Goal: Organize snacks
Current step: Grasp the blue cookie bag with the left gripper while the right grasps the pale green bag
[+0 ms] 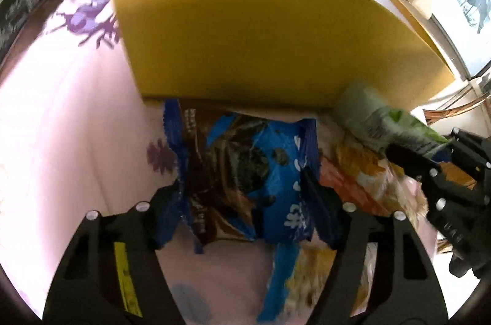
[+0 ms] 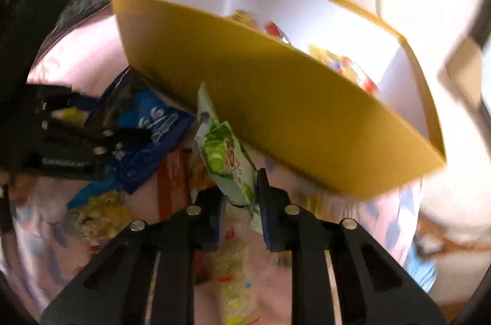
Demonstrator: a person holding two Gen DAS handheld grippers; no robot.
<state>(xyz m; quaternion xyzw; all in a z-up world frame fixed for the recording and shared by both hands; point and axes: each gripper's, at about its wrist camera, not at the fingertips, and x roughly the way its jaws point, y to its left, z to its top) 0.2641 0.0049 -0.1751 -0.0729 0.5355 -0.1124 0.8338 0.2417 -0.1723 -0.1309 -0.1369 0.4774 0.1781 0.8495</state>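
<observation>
Snacks lie in a loose heap on the pink cloth (image 1: 61, 116), and you have both claws down among them. Between your left gripper's (image 1: 242, 189) fingers sits the blue cookie packet (image 1: 245, 159), crumpled, with both pads pressing into its sides, so that claw is closed on it at a middling width. Just right of that packet lies an orange and yellow packet (image 1: 356, 180), and nearer the camera, under the claw, a yellow-speckled packet (image 1: 307, 279) with a blue edge. Your right gripper (image 2: 241, 196) has its jaws nearly together, pinching the lower end of the green and white packet (image 2: 224, 159), which stands up on edge and leans away from the claw toward the box. To the left of that claw you see the blue packet again, with the other gripper on it. Beyond both claws, just behind the heap, stands the yellow box (image 1: 245, 27), open on top with white inner walls; through the right camera you can see a few colourful wrappers (image 2: 346, 64) already inside it, too blurred to name.
</observation>
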